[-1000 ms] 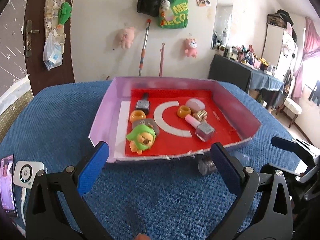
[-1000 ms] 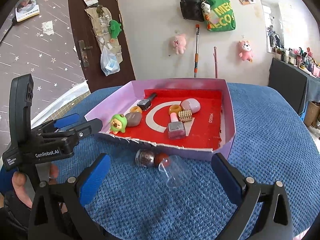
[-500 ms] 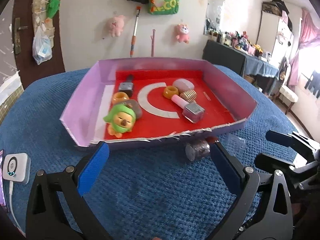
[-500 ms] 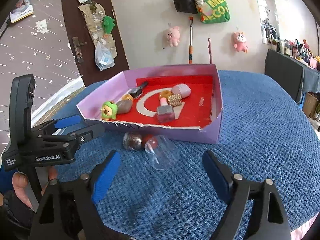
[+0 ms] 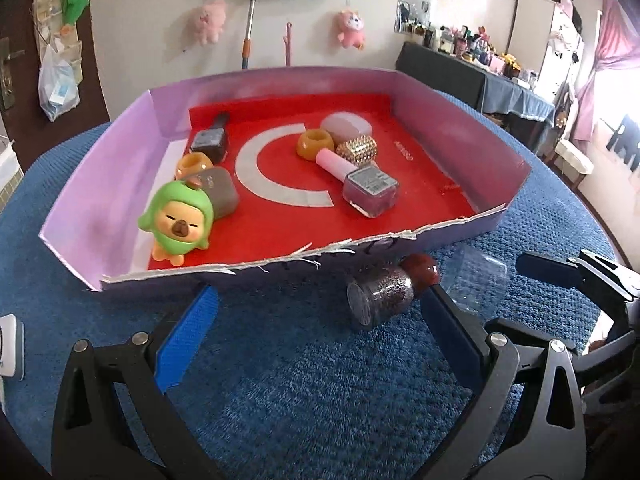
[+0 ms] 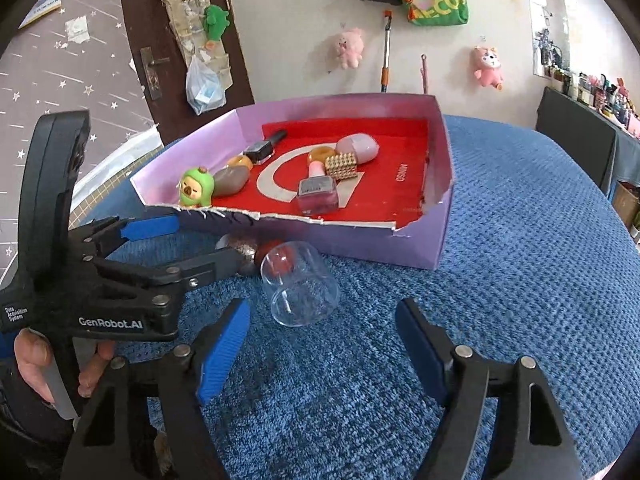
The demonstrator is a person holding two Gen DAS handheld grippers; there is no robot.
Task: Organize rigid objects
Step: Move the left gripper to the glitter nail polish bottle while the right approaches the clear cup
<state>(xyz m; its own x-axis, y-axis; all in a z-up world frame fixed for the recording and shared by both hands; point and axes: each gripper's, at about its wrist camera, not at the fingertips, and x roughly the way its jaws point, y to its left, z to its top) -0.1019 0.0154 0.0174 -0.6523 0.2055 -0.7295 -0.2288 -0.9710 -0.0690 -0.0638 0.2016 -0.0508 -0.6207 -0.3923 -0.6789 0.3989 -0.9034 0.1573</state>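
A glitter bottle (image 5: 380, 300) with a red cap (image 5: 420, 272) lies on the blue cloth just in front of the purple box (image 5: 100, 208). My left gripper (image 5: 320, 320) is open around it, and the bottle lies close to the right finger. A clear plastic cup (image 6: 300, 288) lies on its side beside the bottle (image 6: 244, 248). My right gripper (image 6: 320, 340) is just short of the cup. Its jaws are closing, the cup's near rim sits between the tips, and the pads do not touch it. The left gripper (image 6: 192, 244) shows at the left of the right wrist view.
The box (image 6: 440, 184) has a torn front wall and holds a green figurine (image 5: 176, 220), nail polish bottles (image 5: 368, 188), orange rings and a gold studded block. A white device (image 5: 8, 344) lies at the far left. A hand (image 6: 32, 364) holds the left gripper.
Both grippers have come forward and down toward the bottle and the cup. The right jaws have narrowed. The left jaws stay wide.
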